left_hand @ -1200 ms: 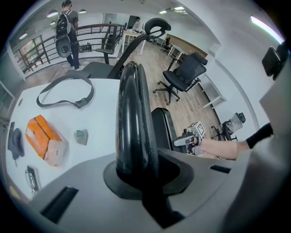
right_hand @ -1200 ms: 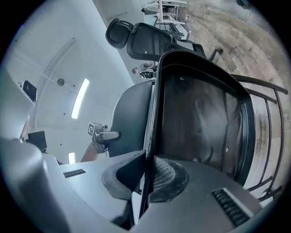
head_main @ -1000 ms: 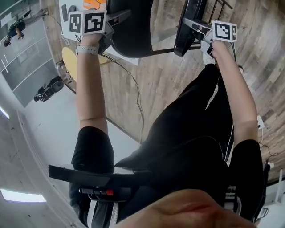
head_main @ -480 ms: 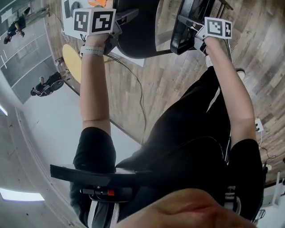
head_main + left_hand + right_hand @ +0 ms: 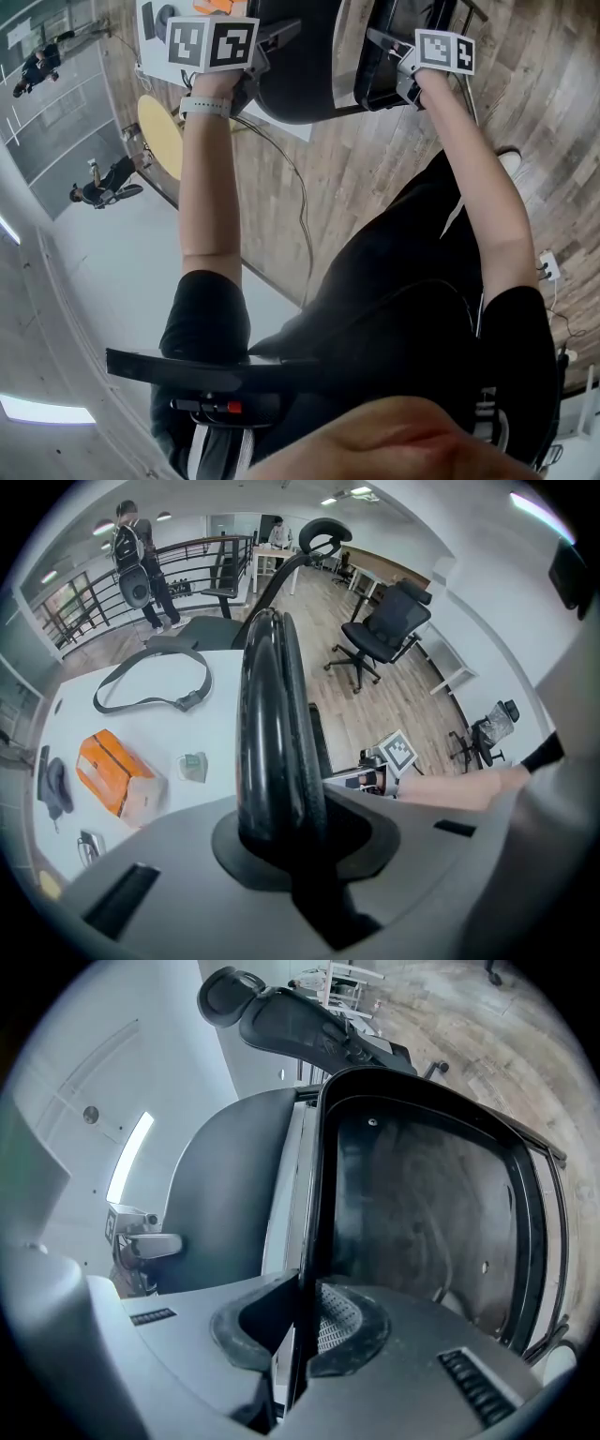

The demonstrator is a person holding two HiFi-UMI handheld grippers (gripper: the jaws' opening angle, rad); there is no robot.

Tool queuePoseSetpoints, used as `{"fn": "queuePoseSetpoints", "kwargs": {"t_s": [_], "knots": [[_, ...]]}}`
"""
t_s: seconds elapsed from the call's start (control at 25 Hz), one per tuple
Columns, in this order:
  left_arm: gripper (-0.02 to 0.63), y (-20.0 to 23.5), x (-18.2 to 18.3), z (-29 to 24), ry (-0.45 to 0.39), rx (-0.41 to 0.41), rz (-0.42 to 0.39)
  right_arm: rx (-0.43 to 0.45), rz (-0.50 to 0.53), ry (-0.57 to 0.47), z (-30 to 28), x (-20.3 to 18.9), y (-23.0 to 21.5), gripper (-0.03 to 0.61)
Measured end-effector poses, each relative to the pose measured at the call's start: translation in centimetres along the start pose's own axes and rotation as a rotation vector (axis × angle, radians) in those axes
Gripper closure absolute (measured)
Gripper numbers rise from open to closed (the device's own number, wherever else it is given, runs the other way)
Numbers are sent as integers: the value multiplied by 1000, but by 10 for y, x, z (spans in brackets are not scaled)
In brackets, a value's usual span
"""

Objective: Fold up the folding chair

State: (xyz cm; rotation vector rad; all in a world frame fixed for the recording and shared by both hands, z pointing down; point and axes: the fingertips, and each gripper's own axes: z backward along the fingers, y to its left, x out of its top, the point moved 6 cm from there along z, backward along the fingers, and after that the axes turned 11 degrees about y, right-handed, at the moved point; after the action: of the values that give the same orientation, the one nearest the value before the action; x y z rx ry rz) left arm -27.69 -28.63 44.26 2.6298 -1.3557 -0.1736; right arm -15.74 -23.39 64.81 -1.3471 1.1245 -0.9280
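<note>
Since 1 second ago the right gripper (image 5: 386,45) has swung the seat (image 5: 422,1213) closer to the backrest (image 5: 272,696), narrowing the gap between them. The folding chair (image 5: 300,94) stands on the wood floor (image 5: 375,178) at the white table's (image 5: 122,728) edge and looks nearly folded. Both tongs are gripping: the left gripper (image 5: 281,832) clamps the backrest's thick top rim, and the right pinches the seat's thin front edge. Best to hold the left firm as an anchor and press the seat home squarely, keeping the 2 panels parallel so the thin edge cannot slip free.
</note>
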Motion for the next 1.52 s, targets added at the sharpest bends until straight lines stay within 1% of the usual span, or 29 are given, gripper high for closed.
{"fn": "queuePoseSetpoints", "kwargs": {"t_s": [0.08, 0.16, 0.24, 0.32, 0.36, 0.44, 0.48, 0.56, 0.64, 0.72, 0.76, 0.84, 0.92, 1.0, 1.08, 1.16, 1.24, 1.28, 1.32, 1.4, 1.48, 1.52], "knots": [[554, 1, 3, -1, 3, 7, -2, -14, -10, -10, -3, 2, -1, 552], [552, 3, 5, -1, 4, 6, -4, -6, -15, -19, -3, 4, -2, 552], [544, 2, 4, -1, -7, -15, -7, -6, 8, -27, -2, 3, -2, 552], [510, 1, 2, 5, -50, -39, -5, -31, 50, -40, 0, 1, 1, 540], [473, 2, 1, 10, -83, -41, -1, -41, 63, -49, 2, 1, 2, 514], [435, 6, 1, 26, -172, -26, 0, -52, 70, -74, 10, 2, 4, 413], [425, 8, 1, 37, -228, -8, -5, -69, 80, -86, 16, 3, 4, 386], [417, 11, -2, 60, -350, 52, -18, -131, 135, -112, 33, 6, 5, 376], [417, 10, -11, 84, -473, 135, -19, -186, 223, -144, 54, 9, 14, 376], [417, 2, -26, 101, -586, 199, 0, -205, 330, -175, 77, 13, 34, 376], [417, -6, -34, 105, -635, 216, 10, -211, 393, -184, 89, 14, 46, 376], [417, -28, -51, 104, -712, 231, 20, -238, 548, -182, 116, 15, 74, 376], [417, -56, -68, 101, -778, 237, 6, -270, 736, -177, 142, 12, 110, 377], [419, -87, -84, 101, -844, 229, -10, -296, 896, -176, 164, 1, 145, 377], [419, -120, -101, 97, -900, 198, -20, -306, 1015, -154, 184, -16, 175, 377], [419, -156, -116, 92, -937, 175, -40, -305, 1123, -113, 202, -35, 208, 377], [420, -190, -132, 92, -964, 147, -45, -309, 1205, -73, 216, -58, 243, 379], [427, -208, -141, 93, -982, 116, -38, -303, 1234, -56, 222, -71, 261, 382], [449, -226, -149, 94, -1001, 76, -29, -291, 1253, -43, 228, -83, 277, 395], [515, -263, -164, 96, -1032, 17, -21, -246, 1266, -28, 239, -108, 307, 444], [583, -296, -178, 99, -1046, 11, -33, -202, 1267, -22, 249, -131, 334, 508], [599, -311, -184, 102, -1055, 10, -40, -184, 1262, -19, 254, -141, 346, 553]]}}
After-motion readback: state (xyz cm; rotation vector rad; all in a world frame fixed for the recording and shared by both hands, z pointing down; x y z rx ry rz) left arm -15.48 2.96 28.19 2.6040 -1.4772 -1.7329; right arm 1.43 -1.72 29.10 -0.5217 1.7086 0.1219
